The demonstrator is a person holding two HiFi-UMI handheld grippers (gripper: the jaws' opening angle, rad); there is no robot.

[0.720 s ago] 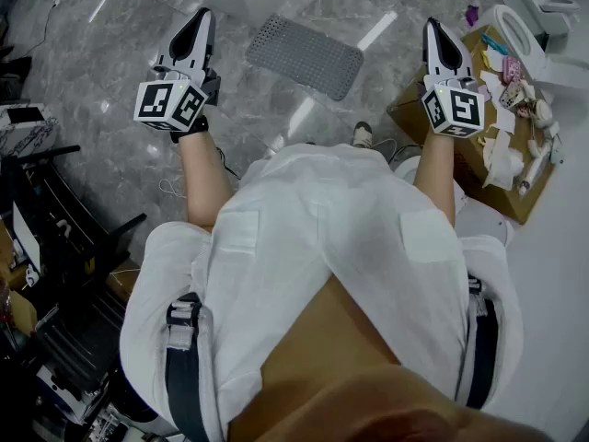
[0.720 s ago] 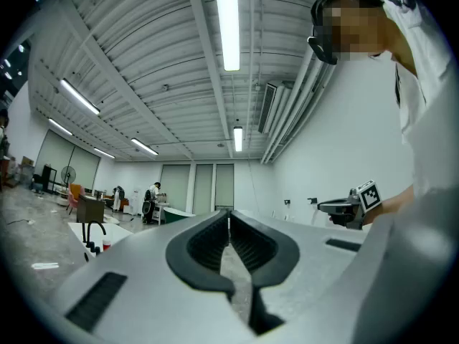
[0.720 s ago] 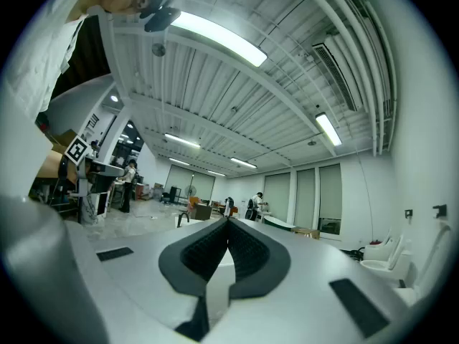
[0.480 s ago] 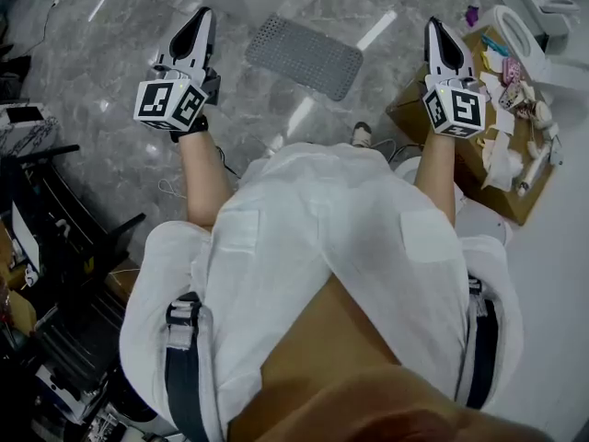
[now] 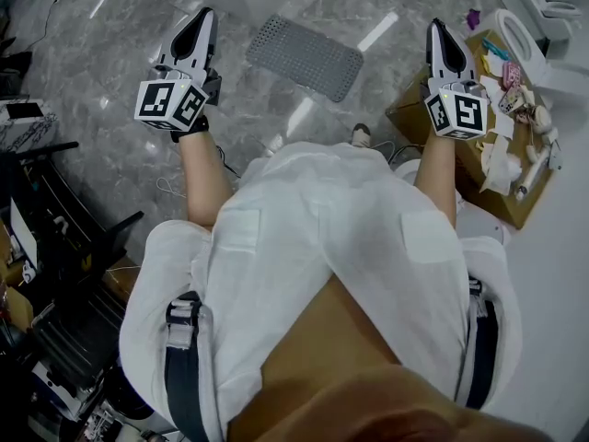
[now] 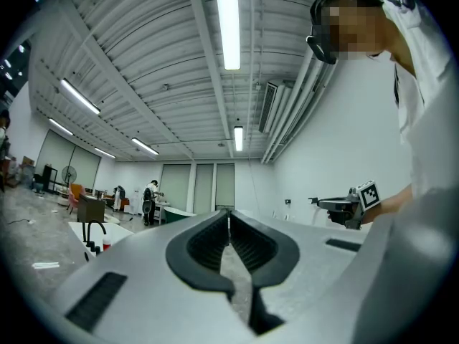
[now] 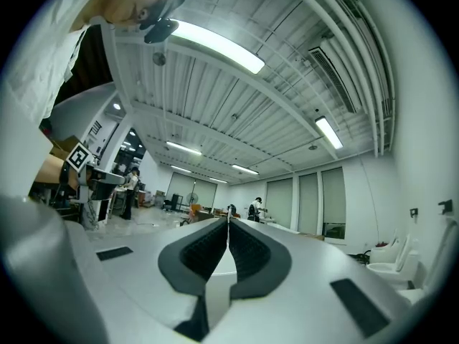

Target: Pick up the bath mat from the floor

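Head view: the grey perforated bath mat [image 5: 306, 57] lies flat on the marble floor [image 5: 110, 63], ahead of and between the left gripper [image 5: 200, 17] and right gripper [image 5: 434, 28], touching neither.

Left gripper view: the jaws are pressed together with nothing between them, aimed across the room.

Right gripper view: the jaws are likewise closed and empty.

The step probably calls for opening a gripper, tilting it down, and pinching a mat edge.

The grey marbled floor [image 5: 101, 63] is catching pale streaks of reflected light. Long strip lights [image 6: 231, 20] are glowing along a ribbed white ceiling [image 6: 143, 49], and pipes [image 6: 301, 99] are running beside the white wall [image 6: 323, 156]. Tall shaded windows [image 7: 333, 199] are lining the far end of the room. A cluttered cardboard box [image 5: 409, 113] is sitting at the floor's right edge, while dark chairs and racks [image 5: 64, 247] are crowding its left edge.
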